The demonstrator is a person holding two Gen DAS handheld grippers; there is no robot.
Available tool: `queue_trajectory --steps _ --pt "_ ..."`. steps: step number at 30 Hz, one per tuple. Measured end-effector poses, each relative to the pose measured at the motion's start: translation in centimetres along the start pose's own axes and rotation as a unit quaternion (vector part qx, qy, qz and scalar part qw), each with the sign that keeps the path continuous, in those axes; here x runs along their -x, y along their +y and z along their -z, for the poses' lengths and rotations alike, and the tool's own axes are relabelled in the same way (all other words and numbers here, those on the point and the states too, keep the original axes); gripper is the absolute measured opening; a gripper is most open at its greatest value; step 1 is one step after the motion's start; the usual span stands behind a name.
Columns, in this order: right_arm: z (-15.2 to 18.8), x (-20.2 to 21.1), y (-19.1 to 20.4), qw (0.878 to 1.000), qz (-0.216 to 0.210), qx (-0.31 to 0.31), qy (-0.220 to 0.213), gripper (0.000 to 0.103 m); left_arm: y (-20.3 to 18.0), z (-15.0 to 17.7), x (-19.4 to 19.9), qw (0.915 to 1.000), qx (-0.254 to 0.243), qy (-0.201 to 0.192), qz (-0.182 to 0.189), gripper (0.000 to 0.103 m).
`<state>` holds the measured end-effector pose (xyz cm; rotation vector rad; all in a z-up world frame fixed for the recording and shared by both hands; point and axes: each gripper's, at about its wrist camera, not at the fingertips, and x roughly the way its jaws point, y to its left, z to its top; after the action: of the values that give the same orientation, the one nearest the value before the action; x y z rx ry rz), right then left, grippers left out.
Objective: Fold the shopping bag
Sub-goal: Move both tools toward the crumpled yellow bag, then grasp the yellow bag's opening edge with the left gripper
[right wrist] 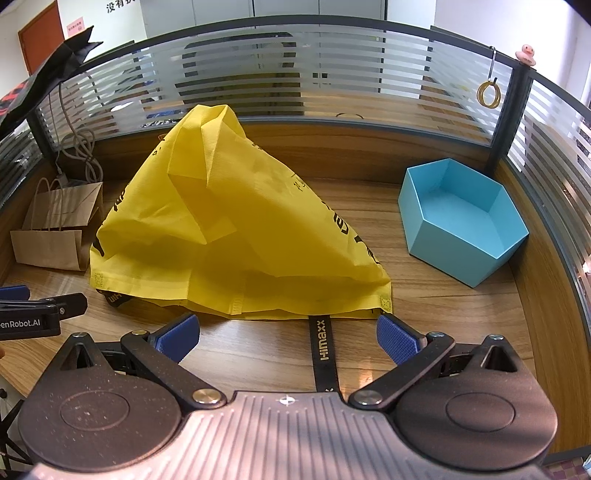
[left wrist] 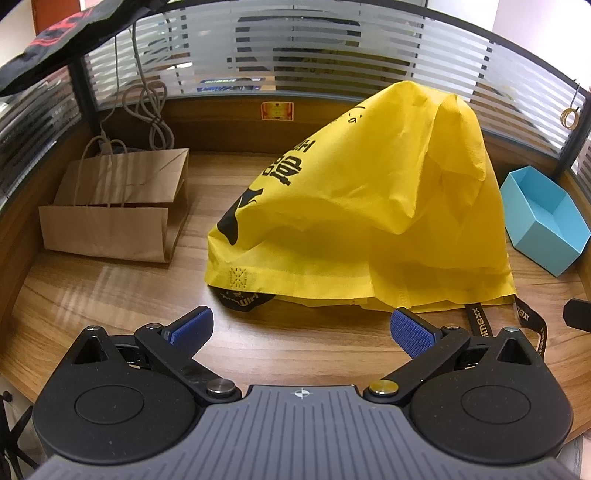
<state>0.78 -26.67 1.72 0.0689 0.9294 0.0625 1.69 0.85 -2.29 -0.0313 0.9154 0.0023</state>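
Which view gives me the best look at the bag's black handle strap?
Right wrist: the black strap runs unobstructed from the yellow bag's hem between the open jaws. The left wrist view shows it only at the right edge, partly hidden.

A wood-grain desk (right wrist: pixel 369 206) sat enclosed by a curved partition (right wrist: pixel 295 74) of frosted, striped glass in a dark frame. Light glared off the desktop near its front edge. Beyond the glass stood white walls and an orange-brown door (right wrist: pixel 38 31).

Yellow black-printed shopping bag (left wrist: pixel 369 206), blue box (right wrist: pixel 461 221)
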Motion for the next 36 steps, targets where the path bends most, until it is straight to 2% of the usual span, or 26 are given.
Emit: queue_trajectory --steps 10,21,29,36 --pt "0.5 0.2 -1.2 1.0 0.005 -0.003 0.003 0.103 0.1 0.8 -1.4 0.9996 0.022 0.015 0.007 0.103" --pt "1.3 0.5 -2.8 1.0 0.013 -0.007 0.006 0.103 -2.1 1.1 -3.4 0.9998 0.01 0.01 0.017 0.103" --pt "1.2 0.4 -5.3 1.0 0.023 -0.017 0.007 0.103 -3.2 2.0 -5.7 0.9975 0.041 0.021 0.053 0.102" --pt "1.6 0.2 -7.3 0.999 0.037 -0.021 0.014 0.103 -4.6 2.6 -8.5 0.9955 0.058 0.028 0.069 0.089"
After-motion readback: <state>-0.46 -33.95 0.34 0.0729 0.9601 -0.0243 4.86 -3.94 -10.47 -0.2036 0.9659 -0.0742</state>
